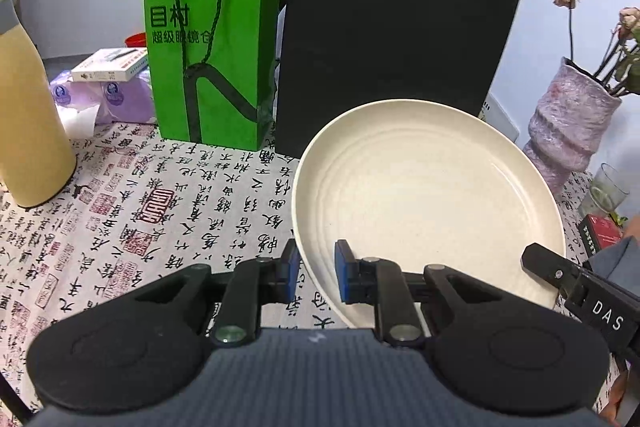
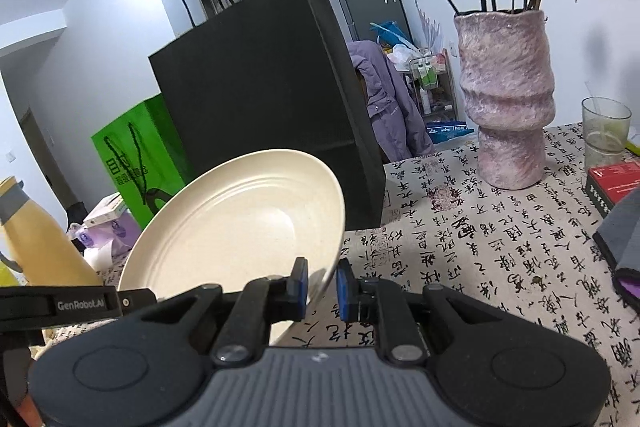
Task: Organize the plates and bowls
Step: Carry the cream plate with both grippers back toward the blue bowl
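Observation:
A cream plate [image 1: 428, 199] with ringed ridges hangs tilted above the patterned tablecloth [image 1: 160, 211], held from both sides. My left gripper [image 1: 318, 277] is shut on its near-left rim, one blue pad under the rim and one on the inner face. In the right wrist view the same plate [image 2: 240, 223] leans up to the left, and my right gripper [image 2: 322, 287] is shut on its right rim. The right gripper's black finger [image 1: 560, 275] shows at the plate's far right edge in the left wrist view. No bowl is in sight.
A tall black paper bag [image 1: 396, 43] and a green paper bag [image 1: 208, 55] stand behind the plate. A yellow bottle [image 1: 28, 115] stands at left. A pink vase [image 2: 508, 99] with dried roses, a glass [image 2: 604, 131] and a red box [image 2: 616, 183] sit at right.

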A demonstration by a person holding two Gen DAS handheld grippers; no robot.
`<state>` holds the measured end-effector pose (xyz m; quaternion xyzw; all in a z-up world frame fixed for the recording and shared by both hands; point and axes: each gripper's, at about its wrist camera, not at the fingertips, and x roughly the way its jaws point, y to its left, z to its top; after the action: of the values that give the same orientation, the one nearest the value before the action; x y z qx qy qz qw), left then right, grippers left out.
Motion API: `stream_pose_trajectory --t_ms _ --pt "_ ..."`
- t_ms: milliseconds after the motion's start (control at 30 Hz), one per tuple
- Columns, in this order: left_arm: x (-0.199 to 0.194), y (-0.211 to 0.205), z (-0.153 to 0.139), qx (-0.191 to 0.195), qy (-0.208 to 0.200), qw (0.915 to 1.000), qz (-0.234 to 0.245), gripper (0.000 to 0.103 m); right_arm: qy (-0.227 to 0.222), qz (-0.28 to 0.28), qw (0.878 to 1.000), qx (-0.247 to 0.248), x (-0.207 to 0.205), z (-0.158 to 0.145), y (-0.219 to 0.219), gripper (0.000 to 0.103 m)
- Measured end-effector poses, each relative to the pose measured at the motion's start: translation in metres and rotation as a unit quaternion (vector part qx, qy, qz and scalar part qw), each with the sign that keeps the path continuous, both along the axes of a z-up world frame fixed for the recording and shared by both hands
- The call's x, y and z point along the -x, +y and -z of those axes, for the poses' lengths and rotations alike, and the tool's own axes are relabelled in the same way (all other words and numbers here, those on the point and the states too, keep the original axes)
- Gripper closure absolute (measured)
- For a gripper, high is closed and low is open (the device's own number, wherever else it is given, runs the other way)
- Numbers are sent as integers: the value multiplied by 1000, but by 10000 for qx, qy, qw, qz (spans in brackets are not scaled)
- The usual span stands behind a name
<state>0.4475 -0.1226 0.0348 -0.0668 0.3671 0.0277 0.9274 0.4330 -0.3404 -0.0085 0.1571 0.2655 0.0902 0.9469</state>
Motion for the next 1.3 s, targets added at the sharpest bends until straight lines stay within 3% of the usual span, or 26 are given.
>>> stream_pose_trajectory --t_ms 1300 --pt "143 11 -53 61 -671 9976 182 84 -626 112 9980 56 148 -45 10 88"
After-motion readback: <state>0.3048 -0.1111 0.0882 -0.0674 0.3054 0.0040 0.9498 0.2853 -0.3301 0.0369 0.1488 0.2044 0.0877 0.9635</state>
